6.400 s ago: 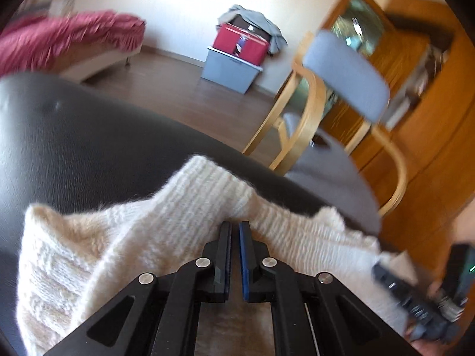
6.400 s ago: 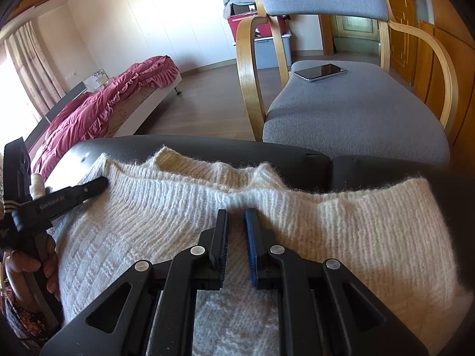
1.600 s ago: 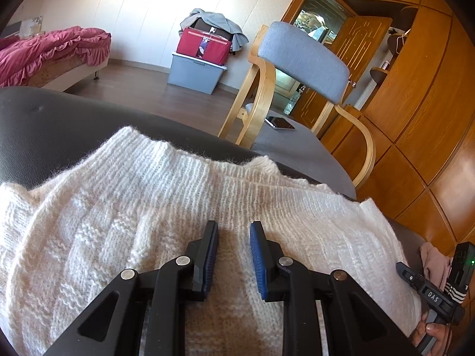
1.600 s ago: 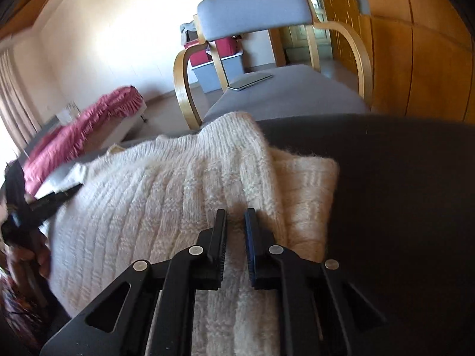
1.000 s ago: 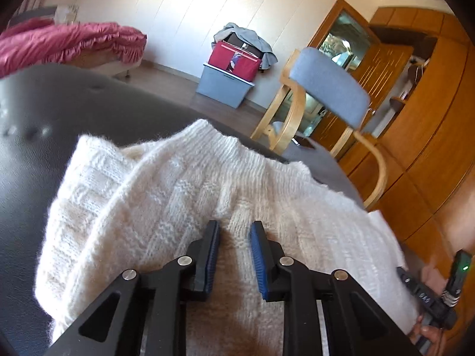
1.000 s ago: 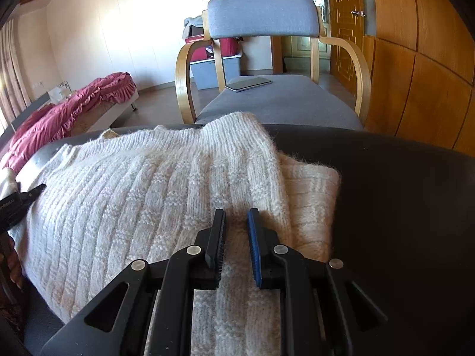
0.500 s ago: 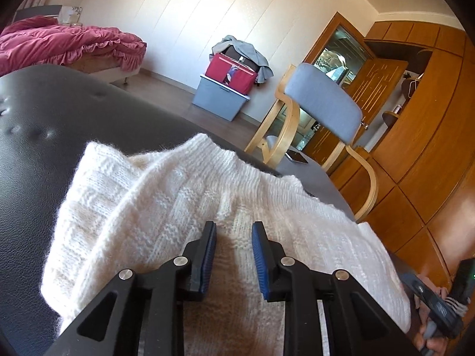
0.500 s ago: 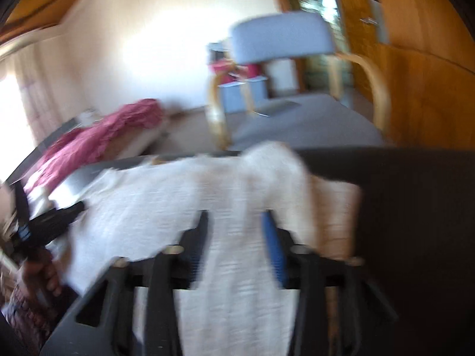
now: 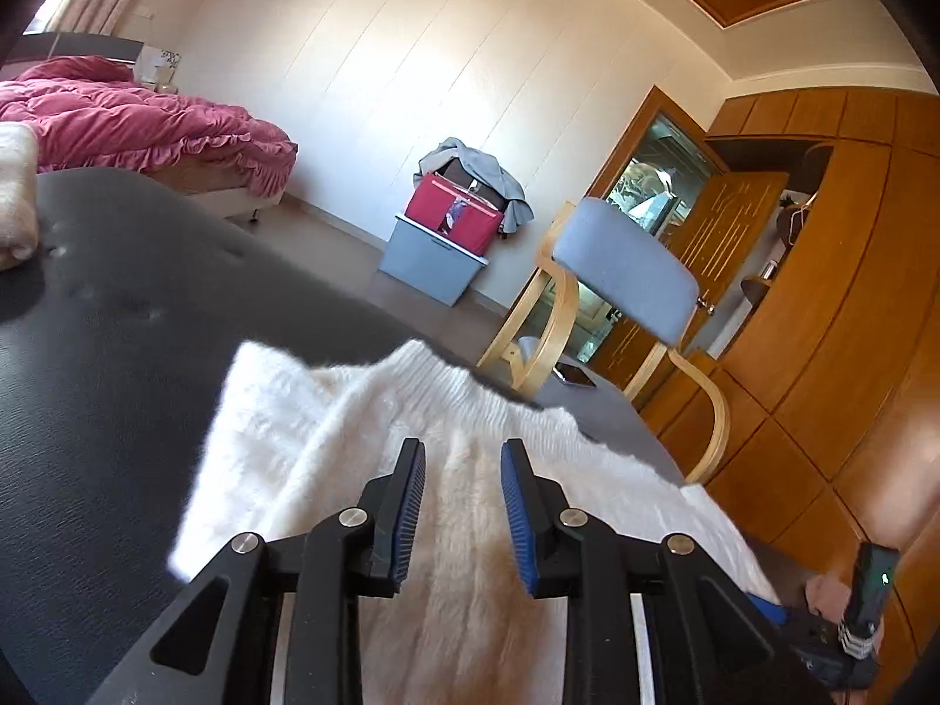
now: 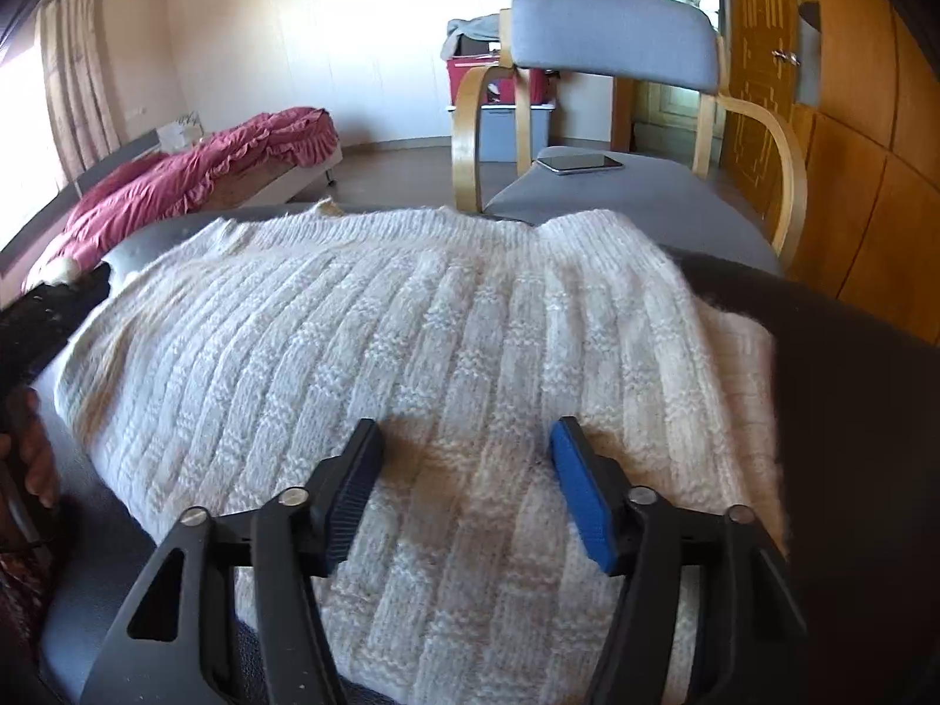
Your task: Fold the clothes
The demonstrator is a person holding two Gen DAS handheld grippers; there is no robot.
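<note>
A cream knitted sweater lies spread on a black leather surface, its right side folded over a lower layer. My right gripper hovers over its near part; the jaws are wide and still opening, and the pads do not press on the knit. In the left wrist view the sweater runs under my left gripper. Its jaws are also opening, with knit showing in the gap but not pinched. The right gripper shows at the lower right there. The left gripper sits at the sweater's left edge.
A grey chair with bent wooden arms stands just beyond the black surface, with a phone on its seat. A bed with a pink cover is at left, and a red box on a grey bin by the wall. Wooden cabinets line the right.
The right jaws went from nearly shut on a sweater fold to wide apart, letting it go. The left jaws widened a little, and the left view has tilted up and drawn back.
</note>
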